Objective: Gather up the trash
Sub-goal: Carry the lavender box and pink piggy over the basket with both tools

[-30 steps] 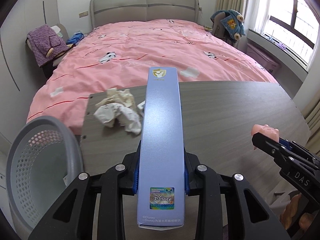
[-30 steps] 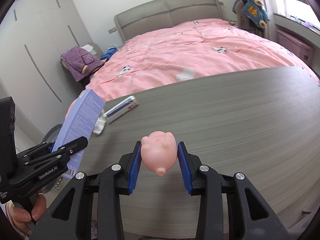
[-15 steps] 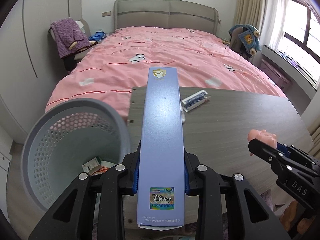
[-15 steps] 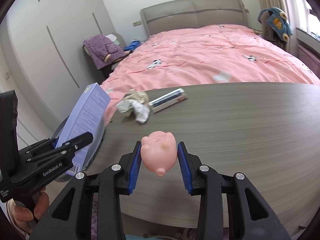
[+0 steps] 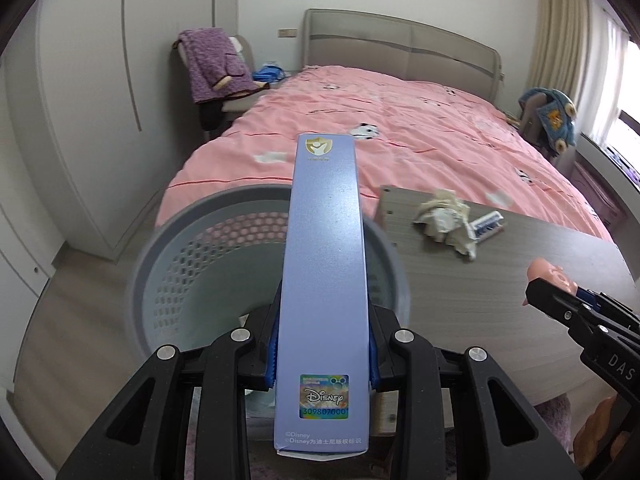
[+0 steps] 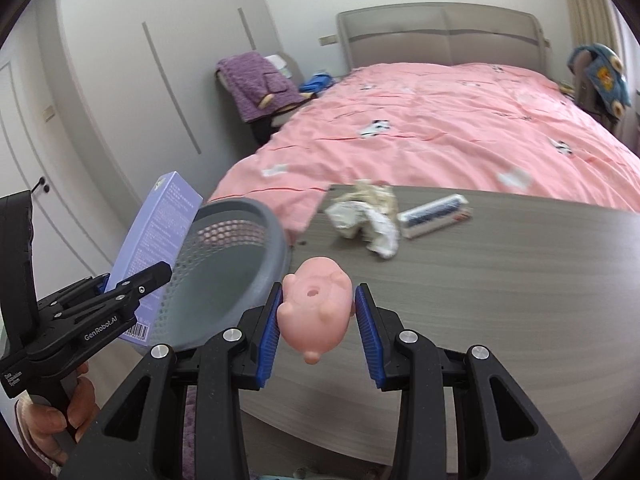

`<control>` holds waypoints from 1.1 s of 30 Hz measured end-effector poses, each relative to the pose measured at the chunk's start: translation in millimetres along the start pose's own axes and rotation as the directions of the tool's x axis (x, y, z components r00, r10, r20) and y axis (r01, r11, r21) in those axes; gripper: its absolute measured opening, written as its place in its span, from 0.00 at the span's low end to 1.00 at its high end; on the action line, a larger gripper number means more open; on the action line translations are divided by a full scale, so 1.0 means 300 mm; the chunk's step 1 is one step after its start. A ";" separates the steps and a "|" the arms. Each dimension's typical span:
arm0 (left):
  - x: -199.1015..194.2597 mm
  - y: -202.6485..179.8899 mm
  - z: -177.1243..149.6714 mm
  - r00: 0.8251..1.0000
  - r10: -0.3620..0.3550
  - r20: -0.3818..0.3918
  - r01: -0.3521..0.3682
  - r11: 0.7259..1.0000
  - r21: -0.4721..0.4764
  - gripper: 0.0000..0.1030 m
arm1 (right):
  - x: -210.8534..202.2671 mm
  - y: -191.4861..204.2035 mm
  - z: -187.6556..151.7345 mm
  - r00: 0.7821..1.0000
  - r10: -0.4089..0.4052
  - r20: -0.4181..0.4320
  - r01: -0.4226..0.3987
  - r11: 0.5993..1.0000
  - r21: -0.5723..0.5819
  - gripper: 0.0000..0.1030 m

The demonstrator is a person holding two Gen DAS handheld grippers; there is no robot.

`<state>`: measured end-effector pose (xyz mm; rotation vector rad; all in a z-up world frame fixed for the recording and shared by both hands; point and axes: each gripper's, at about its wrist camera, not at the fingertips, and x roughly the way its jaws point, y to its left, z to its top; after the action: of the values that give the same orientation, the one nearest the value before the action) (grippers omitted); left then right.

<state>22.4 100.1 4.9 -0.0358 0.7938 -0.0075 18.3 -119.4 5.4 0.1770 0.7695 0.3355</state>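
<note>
The left gripper [image 5: 322, 354] is clenched on a long lilac carton [image 5: 325, 280], taken near its lower end, and holds it above the open grey perforated bin [image 5: 180, 248] that stands beside the tabletop [image 5: 500, 300]. The carton looks light and stiff, probably empty cardboard; a hard squeeze could crush its walls, so a hold across the narrow sides suits it. Its hologram sticker reads "Disney" with the number 309807000, and below is printed "©Disney" with Chinese characters.

The right gripper [image 6: 322, 326] grasps a pink pig toy [image 6: 316, 304] by its sides, over the tabletop edge near the bin. It seems soft, smooth rubber, light and a little slippery.

On the left gripper's body I read "GenRobot.AI", on the right one "DAS".

Crumpled paper [image 6: 366, 216] and a small blue-white packet [image 6: 434, 216] lie on the tabletop.
</note>
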 end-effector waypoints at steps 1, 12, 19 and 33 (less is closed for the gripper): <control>0.003 0.016 -0.001 1.000 0.010 -0.001 -0.010 1.000 -0.007 0.30 | 0.017 0.021 0.004 1.000 0.013 -0.008 -0.013 1.000 -0.010 0.35; 0.070 0.151 -0.006 0.996 0.082 -0.046 -0.085 0.994 -0.075 0.30 | 0.172 0.168 0.050 0.993 0.091 -0.074 -0.097 0.992 -0.086 0.35; 0.134 0.194 -0.001 0.992 0.093 -0.083 -0.101 0.990 -0.095 0.30 | 0.261 0.201 0.073 0.989 0.104 -0.107 -0.116 0.987 -0.109 0.35; 0.202 0.222 0.012 0.987 0.104 -0.121 -0.117 0.987 -0.110 0.30 | 0.335 0.258 0.093 0.983 0.126 -0.136 -0.146 0.979 -0.143 0.35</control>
<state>67.0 165.5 -38.1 -0.1026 0.9097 0.1431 87.4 -12.1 -18.8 0.0651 0.8550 0.5380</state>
